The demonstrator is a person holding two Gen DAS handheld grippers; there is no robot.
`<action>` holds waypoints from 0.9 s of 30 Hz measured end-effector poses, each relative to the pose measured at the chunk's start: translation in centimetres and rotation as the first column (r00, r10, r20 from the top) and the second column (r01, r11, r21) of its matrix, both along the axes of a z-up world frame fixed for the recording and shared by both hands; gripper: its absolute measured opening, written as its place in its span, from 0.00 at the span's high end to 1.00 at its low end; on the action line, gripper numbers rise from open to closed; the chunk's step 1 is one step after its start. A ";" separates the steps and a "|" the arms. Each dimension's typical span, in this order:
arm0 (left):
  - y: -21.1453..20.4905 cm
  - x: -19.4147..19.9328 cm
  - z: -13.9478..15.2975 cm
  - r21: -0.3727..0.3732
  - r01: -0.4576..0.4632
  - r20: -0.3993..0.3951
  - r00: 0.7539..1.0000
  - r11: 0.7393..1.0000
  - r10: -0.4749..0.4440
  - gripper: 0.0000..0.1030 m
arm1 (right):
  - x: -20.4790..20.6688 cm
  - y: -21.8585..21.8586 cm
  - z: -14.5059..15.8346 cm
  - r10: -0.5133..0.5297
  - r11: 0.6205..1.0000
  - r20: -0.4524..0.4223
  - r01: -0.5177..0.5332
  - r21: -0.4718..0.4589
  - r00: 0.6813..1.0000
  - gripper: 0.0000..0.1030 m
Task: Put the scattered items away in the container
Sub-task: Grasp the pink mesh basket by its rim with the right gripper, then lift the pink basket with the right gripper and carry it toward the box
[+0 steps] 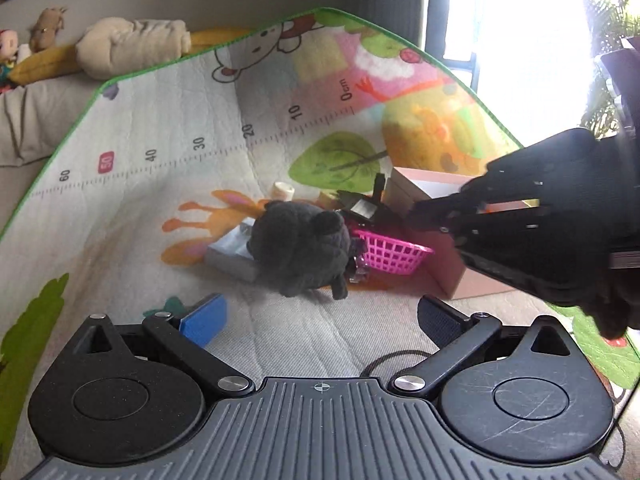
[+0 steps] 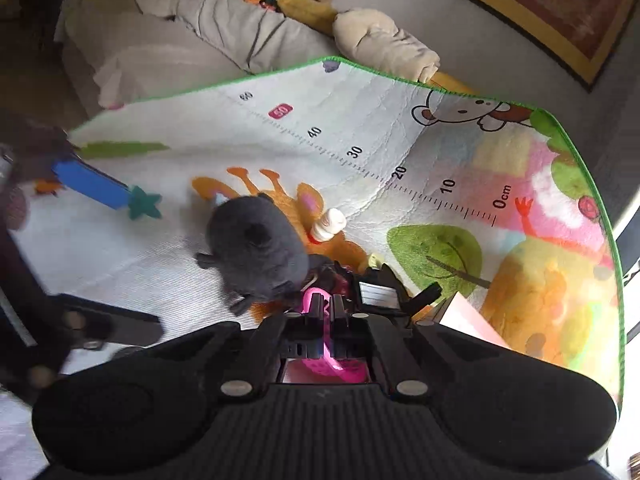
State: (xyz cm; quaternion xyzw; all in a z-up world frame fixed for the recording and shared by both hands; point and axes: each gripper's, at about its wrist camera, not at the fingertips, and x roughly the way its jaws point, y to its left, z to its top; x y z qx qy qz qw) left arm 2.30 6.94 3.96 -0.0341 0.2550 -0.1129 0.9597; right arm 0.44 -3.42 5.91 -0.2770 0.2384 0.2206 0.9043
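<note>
Right gripper (image 2: 326,308) is clamped on the rim of the pink basket (image 1: 390,254), a light, flexible plastic piece beside the box (image 1: 452,276); left gripper (image 1: 320,320) stands apart, empty.

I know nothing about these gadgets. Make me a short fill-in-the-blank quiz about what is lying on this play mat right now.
1. The right hand-held gripper is shut on the rim of a small basket whose colour is ____.
2. The plush toy beside that basket is dark ____.
3. The left hand-held gripper has its jaws ____, with nothing between them.
4. The ruler printed on the play mat ends at ____ cm near the tree picture.

Missing words: pink; grey; open; 0
</note>
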 end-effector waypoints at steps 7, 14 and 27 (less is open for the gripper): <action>-0.7 0.1 -0.1 0.018 0.006 -0.038 0.999 1.000 -0.005 0.00 | -4.1 -2.4 0.0 -0.017 0.999 -0.006 0.017 0.051 1.000 0.97; 0.4 0.6 0.2 0.092 -0.111 -0.071 0.990 0.989 0.118 0.00 | 0.9 1.3 -4.2 -0.049 0.992 0.072 0.057 -0.113 0.996 0.90; 1.2 1.2 0.2 0.074 -0.121 -0.101 0.987 0.990 0.128 0.00 | -0.8 0.5 -2.7 0.012 0.999 -0.033 -0.010 0.031 0.999 0.94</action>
